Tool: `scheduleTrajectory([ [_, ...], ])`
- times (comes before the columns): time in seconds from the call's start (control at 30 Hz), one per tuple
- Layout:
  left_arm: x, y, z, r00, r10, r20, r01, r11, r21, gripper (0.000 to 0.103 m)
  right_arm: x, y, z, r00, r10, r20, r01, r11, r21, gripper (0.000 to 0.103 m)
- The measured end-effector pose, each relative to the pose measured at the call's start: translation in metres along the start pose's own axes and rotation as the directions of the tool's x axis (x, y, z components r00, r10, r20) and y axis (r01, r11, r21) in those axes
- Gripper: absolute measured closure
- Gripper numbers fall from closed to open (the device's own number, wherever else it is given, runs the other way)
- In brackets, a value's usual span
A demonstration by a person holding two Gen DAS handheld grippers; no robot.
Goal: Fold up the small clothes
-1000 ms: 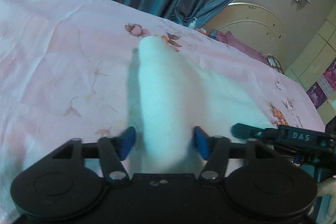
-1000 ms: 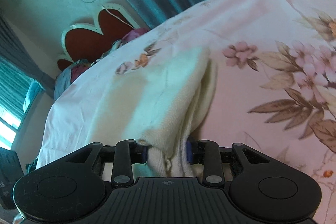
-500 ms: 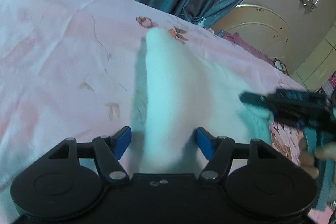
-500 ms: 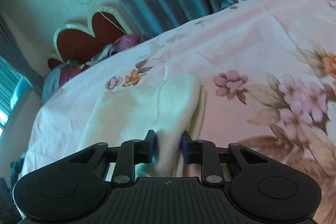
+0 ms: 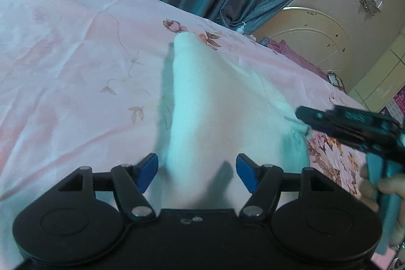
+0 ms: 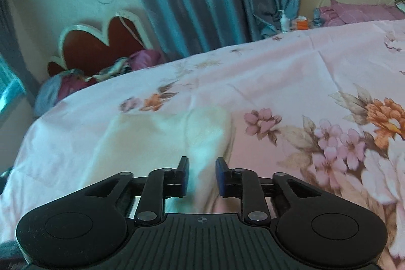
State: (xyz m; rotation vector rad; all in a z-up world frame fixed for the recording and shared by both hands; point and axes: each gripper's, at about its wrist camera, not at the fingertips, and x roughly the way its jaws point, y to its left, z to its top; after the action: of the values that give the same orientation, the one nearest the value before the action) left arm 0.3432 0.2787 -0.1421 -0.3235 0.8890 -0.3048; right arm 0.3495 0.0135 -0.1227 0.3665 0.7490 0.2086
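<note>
A soft, fuzzy white garment [image 5: 215, 103] lies on the bed's smooth pink floral sheet [image 5: 76, 55], tapering to a rounded tip at its far end. The left gripper [image 5: 197, 173] holds its blue-padded fingers [image 5: 148, 170] wide apart on either side of the cloth's near end, with gaps showing, gripping nothing. The right gripper [image 6: 201, 176] has just been opening its fingers [image 6: 183, 175]; they stand partly apart with the cream cloth [image 6: 177, 138] between them, not pinched.
</note>
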Motion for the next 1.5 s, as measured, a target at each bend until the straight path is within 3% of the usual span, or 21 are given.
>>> scheduleTrajectory([
  [0.03,-0.003,0.0,-0.002,1.0,0.0,-0.007,0.0,1.0,-0.004,0.036,-0.009,0.003,-0.006,1.0,0.006,0.001,-0.006,1.0,0.003,0.049],
  [0.23,-0.007,-0.002,-0.026,0.999,0.019,-0.039,-0.018,1.0,0.024,0.036,-0.033,0.008,-0.059,0.995,0.013,-0.094,-0.01,0.999,0.035,0.05],
  [0.27,-0.007,-0.005,-0.029,0.999,0.025,-0.037,-0.023,0.999,0.043,0.036,-0.034,0.009,-0.067,0.993,0.008,-0.116,-0.004,1.0,0.031,0.055],
  [0.33,-0.008,-0.008,-0.033,0.999,0.031,-0.035,-0.029,0.998,0.06,0.036,-0.034,0.009,-0.083,0.988,0.008,-0.157,-0.001,0.999,0.049,0.089],
  [0.47,-0.011,-0.013,-0.037,0.998,0.043,-0.038,-0.04,0.996,0.082,0.036,-0.044,0.019,-0.089,0.987,-0.033,-0.158,0.034,0.999,0.001,0.094],
  [0.57,-0.015,-0.016,-0.04,0.998,0.047,-0.037,-0.044,0.995,0.094,0.034,-0.04,0.014,-0.097,0.982,-0.101,-0.159,0.099,0.995,-0.022,0.095],
  [0.67,-0.014,-0.018,-0.043,0.998,0.057,-0.03,-0.054,0.992,0.111,0.032,-0.039,0.01,-0.099,0.983,-0.102,-0.15,0.107,0.994,0.024,0.095],
  [0.73,-0.014,-0.019,-0.042,0.997,0.058,-0.042,-0.053,0.992,0.112,0.022,-0.04,0.015,-0.1,0.981,-0.128,-0.146,0.13,0.992,0.0,0.095],
  [0.8,-0.015,-0.02,-0.041,0.996,0.069,-0.05,-0.063,0.992,0.111,0.005,-0.039,0.016,-0.1,0.98,-0.133,-0.149,0.135,0.991,0.002,0.095],
  [0.83,-0.014,-0.02,-0.041,0.996,0.075,-0.052,-0.069,0.992,0.107,0.004,-0.038,0.015,-0.1,0.979,-0.135,-0.151,0.137,0.991,0.007,0.095],
  [0.97,-0.011,-0.021,-0.042,0.992,0.103,-0.07,-0.096,0.99,0.106,0.001,-0.035,0.021,-0.099,0.973,-0.161,-0.163,0.157,0.987,-0.035,0.095],
  [1.13,-0.005,-0.035,-0.042,0.971,0.218,-0.101,-0.198,0.964,0.177,0.0,-0.033,0.018,-0.099,0.973,-0.156,-0.17,0.15,0.988,-0.047,0.094],
  [1.3,-0.007,-0.035,-0.036,0.95,0.262,-0.169,-0.248,0.963,0.102,0.0,-0.036,0.012,-0.097,0.977,-0.128,-0.17,0.129,0.992,-0.008,0.092],
  [1.5,-0.006,-0.044,-0.041,0.932,0.336,-0.135,-0.322,0.94,0.116,0.0,-0.036,0.015,-0.096,0.976,-0.139,-0.168,0.136,0.99,-0.03,0.091],
])
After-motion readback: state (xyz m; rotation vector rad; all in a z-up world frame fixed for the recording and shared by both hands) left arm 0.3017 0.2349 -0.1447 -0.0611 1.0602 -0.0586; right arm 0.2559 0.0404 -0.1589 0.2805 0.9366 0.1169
